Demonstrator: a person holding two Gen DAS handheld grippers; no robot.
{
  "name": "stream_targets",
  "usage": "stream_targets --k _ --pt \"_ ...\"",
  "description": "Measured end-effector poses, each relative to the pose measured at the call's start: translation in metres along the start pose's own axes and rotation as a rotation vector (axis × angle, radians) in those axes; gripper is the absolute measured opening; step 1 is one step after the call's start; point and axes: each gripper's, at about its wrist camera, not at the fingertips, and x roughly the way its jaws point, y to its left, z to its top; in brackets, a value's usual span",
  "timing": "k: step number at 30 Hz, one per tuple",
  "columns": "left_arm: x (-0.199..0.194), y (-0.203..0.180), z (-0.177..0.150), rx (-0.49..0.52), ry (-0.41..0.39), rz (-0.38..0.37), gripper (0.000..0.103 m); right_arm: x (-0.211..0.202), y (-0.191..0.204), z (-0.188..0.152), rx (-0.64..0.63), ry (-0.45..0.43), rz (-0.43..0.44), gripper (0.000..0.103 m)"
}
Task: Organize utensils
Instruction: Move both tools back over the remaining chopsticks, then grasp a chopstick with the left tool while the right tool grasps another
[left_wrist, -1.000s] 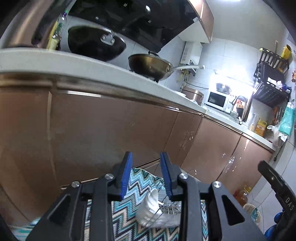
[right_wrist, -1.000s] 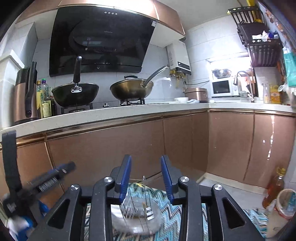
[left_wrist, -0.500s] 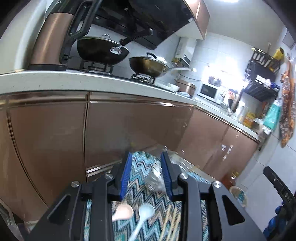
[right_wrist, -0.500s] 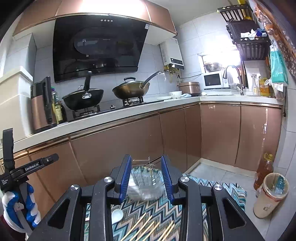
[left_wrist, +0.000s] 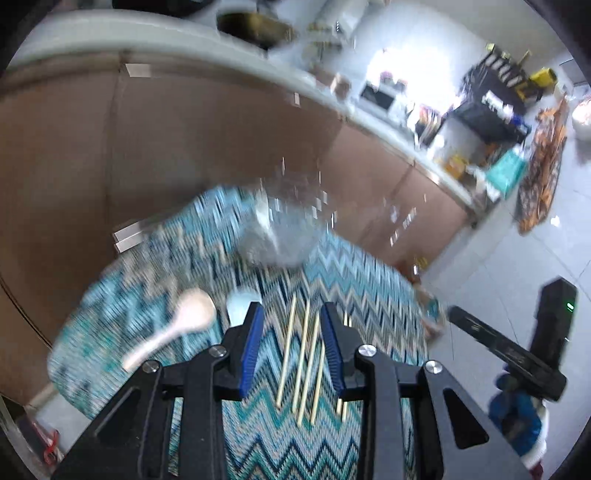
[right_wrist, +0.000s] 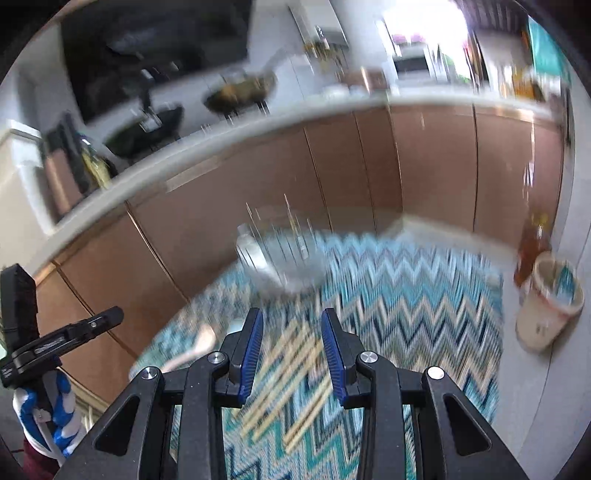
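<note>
A zigzag-patterned table (left_wrist: 354, 280) stands before copper-brown kitchen cabinets (left_wrist: 184, 147), carrying a clear wire-topped utensil holder (left_wrist: 284, 236) at its far edge, two spoons (left_wrist: 192, 317) nearer, and loose wooden chopsticks (left_wrist: 303, 362) nearest, with nothing blocking them. The left gripper (left_wrist: 291, 350) and right gripper (right_wrist: 291, 350) hover over the chopsticks, jaws partly open and empty. Compared with a second ago, both views have tipped downward, bringing spoons and chopsticks into sight.

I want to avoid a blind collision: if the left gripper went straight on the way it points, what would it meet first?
Most likely the loose chopsticks lying on the zigzag mat, seen between the left gripper and its open, empty jaws; depth is unclear.
</note>
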Motion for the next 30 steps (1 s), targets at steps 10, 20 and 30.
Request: stream_targets --k 10,20,30 --pt "0.115 -0.009 -0.023 0.053 0.287 -0.008 0.031 0.106 -0.045 -0.027 0.106 0.267 -0.022 0.025" --pt "0.183 -0.018 -0.019 0.104 0.395 0.064 0.027 0.157 -0.069 -0.018 0.13 0.367 -0.058 0.018" --pt "0.214 -0.015 -0.014 0.125 0.451 0.105 0.021 0.192 -0.069 -0.011 0.072 0.447 -0.113 0.016"
